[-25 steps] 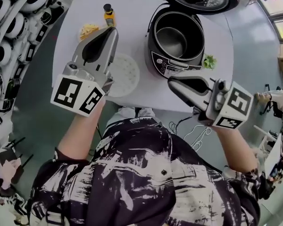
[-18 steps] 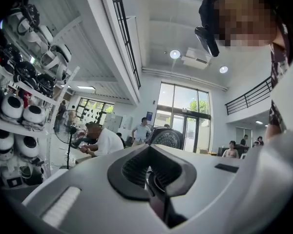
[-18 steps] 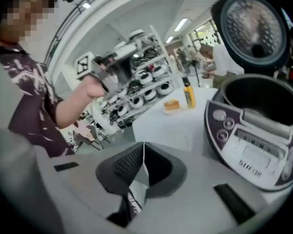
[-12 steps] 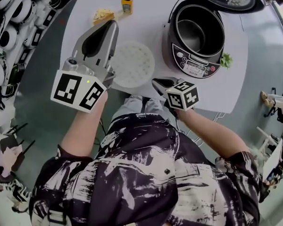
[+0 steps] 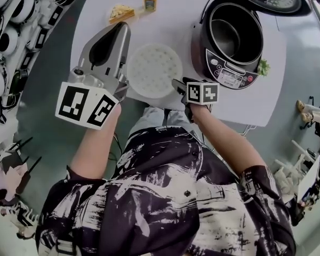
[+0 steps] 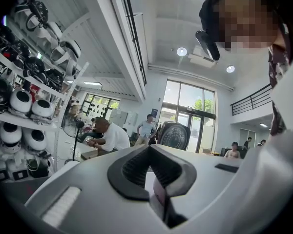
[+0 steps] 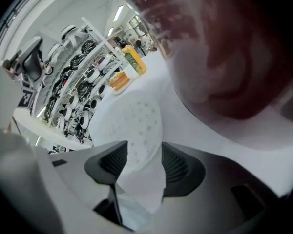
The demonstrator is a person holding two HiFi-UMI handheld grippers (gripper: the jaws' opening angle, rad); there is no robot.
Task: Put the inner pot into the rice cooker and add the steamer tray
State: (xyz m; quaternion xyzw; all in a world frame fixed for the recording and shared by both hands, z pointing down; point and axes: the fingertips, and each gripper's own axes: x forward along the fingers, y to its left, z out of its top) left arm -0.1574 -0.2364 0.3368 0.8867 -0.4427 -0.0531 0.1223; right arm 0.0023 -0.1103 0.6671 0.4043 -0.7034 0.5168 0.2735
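Already the inner pot (image 5: pixel 237 30) sits in the rice cooker (image 5: pixel 229 71), so the steamer tray (image 5: pixel 153 70) is the step in hand. It lies flat on the surface (image 5: pixel 93 15). The right tool (image 5: pixel 177 84) is at its near rim, jaws spread and unclenched (next, I judge: close, lift, carry over the pot). The left tool (image 5: pixel 124 28) is clenched on nothing. The panel print is too small to read.

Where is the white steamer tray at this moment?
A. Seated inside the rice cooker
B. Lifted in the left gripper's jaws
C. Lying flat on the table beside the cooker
C: the steamer tray lies flat on the table beside the open rice cooker, which holds only the inner pot.
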